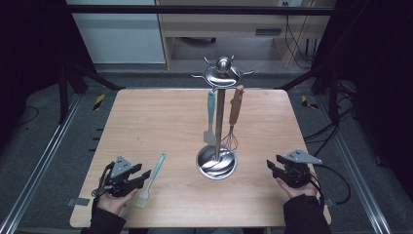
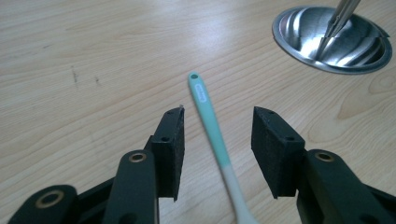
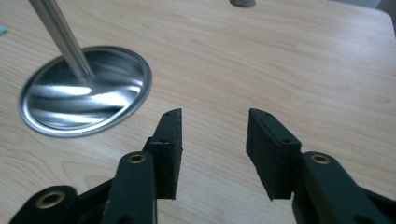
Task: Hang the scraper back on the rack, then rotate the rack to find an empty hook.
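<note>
Left gripper view: the left gripper (image 2: 217, 140) stands released, its jaws apart on either side of the brush (image 2: 215, 140), pads clear of the teal handle, which lies flat on the table (image 2: 93, 56). In the right gripper view the right gripper (image 3: 214, 144) is also released, with bare wood between its jaws. Farther off, the rack (image 1: 217, 163) stands mid-table with a spatula (image 1: 210, 117) and a whisk (image 1: 234, 122) hanging from it.

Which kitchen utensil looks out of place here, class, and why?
The teal-handled silicone brush lies flat on the wooden table, between the open left gripper's pads, while the teal spatula and brown-handled whisk hang from the steel utensil stand.
</note>
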